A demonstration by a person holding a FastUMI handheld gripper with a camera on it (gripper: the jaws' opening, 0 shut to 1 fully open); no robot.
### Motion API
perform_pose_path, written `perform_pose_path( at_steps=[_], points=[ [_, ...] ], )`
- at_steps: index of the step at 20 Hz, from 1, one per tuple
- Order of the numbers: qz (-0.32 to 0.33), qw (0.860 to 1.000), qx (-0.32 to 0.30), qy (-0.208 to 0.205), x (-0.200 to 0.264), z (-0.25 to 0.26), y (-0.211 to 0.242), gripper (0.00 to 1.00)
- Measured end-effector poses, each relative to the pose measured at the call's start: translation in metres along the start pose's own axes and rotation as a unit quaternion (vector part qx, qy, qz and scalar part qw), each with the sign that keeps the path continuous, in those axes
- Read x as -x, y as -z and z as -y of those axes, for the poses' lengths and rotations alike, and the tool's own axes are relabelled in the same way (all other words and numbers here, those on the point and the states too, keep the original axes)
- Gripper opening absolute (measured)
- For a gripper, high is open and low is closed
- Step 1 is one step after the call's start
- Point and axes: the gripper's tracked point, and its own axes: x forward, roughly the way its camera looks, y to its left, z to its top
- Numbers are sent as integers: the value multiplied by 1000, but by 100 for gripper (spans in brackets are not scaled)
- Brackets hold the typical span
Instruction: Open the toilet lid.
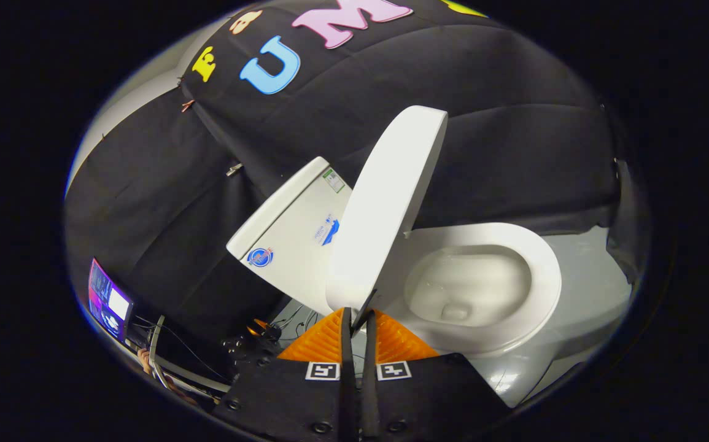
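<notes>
Our hand-held gripper point(358, 319), fingers nearly closed and pinching the front edge of the toilet lid point(385, 202), has it raised steeply over the bowl point(483, 288); next we judge tipping it back toward the tank point(293, 236).

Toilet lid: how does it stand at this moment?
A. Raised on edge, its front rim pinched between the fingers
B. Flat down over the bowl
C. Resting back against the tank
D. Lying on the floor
A: the toilet lid stands raised off the seat, short of the tank, its front rim clamped in the hand-held gripper.
</notes>
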Motion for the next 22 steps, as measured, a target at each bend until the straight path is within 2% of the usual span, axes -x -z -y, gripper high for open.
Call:
perform_pose_path(
  at_steps=[9,16,22],
  points=[
    [0,995,94,-22,-32,-73,-20,8],
    [4,980,197,-37,-73,-138,-23,8],
    [20,975,215,-59,-107,-177,-20,8]
  ],
)
